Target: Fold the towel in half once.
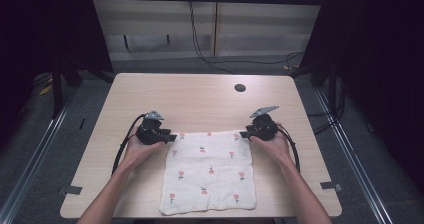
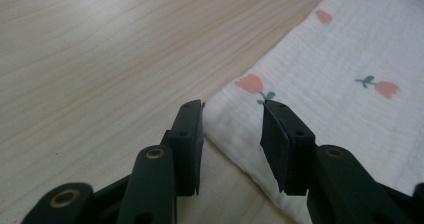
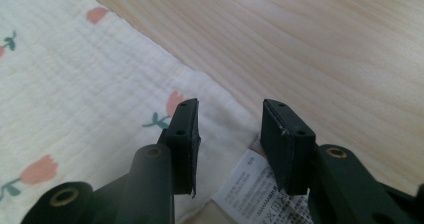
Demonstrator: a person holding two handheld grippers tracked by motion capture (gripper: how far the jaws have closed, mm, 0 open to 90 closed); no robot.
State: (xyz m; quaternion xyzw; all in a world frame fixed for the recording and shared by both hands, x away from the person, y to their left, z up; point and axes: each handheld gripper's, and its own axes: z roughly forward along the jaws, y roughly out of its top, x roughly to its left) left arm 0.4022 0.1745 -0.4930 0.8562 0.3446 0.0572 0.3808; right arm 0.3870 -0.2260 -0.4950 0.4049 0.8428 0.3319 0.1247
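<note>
A white cloth [image 1: 207,171] printed with small pink flowers lies flat on the near half of the wooden table [image 1: 200,99]. My left gripper [image 1: 172,138] sits at the cloth's far left corner. In the left gripper view its jaws [image 2: 232,106] stand apart over the table, with that corner of the cloth [image 2: 325,69] lying between them, not pinched. My right gripper [image 1: 243,134] sits at the far right corner. There its jaws [image 3: 227,104] are also apart, and the cloth [image 3: 75,84] corner and its white care label [image 3: 250,186] lie between them.
A round dark hole [image 1: 240,88] is set in the table's far right part. Cables trail from both grippers along the forearms. Black curtains flank the table, and a cable runs across the floor behind it.
</note>
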